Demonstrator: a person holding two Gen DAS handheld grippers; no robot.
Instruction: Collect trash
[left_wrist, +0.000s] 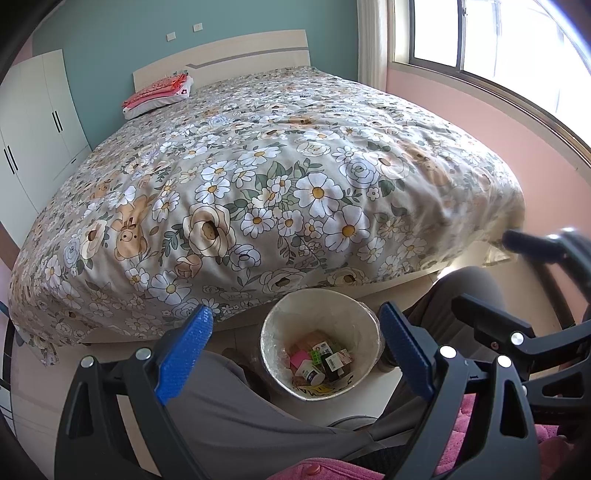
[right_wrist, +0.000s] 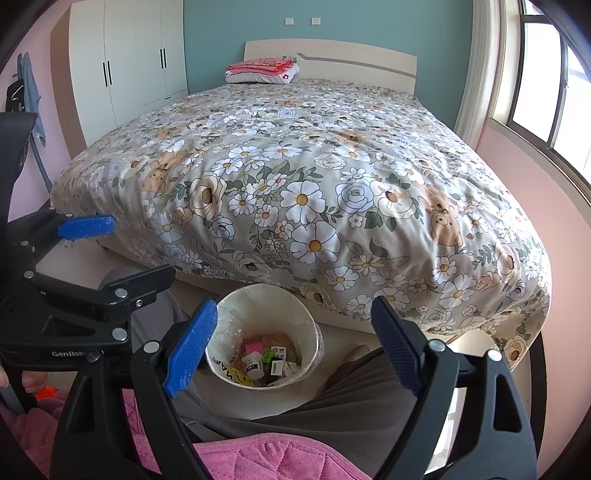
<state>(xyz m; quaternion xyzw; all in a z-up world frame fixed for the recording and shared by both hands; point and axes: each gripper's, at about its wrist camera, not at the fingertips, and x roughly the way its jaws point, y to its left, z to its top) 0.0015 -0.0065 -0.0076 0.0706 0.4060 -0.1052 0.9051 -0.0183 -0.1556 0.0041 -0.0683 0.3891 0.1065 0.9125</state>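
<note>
A round cream waste bin (left_wrist: 314, 304) (right_wrist: 258, 301) with a clear liner stands on the floor at the foot of the bed, between a seated person's knees. Inside lies trash (left_wrist: 321, 360) (right_wrist: 266, 358): small boxes, a pink slip, a bottle, a green piece. My left gripper (left_wrist: 295, 308) is open above and in front of the bin, blue pads wide apart, nothing between them. My right gripper (right_wrist: 293, 304) is open just as wide and empty. Each gripper shows in the other view, the right gripper (left_wrist: 482, 267) at the right edge and the left gripper (right_wrist: 142, 246) at the left edge.
A large bed with a floral cover (left_wrist: 280, 177) (right_wrist: 314, 184) fills the room ahead, folded pink bedding (right_wrist: 262, 68) at its head. A white wardrobe (right_wrist: 129, 62) stands left, a window (left_wrist: 498, 44) right. Grey trouser legs (left_wrist: 229, 402) and a pink quilted cloth (right_wrist: 258, 458) lie below the grippers.
</note>
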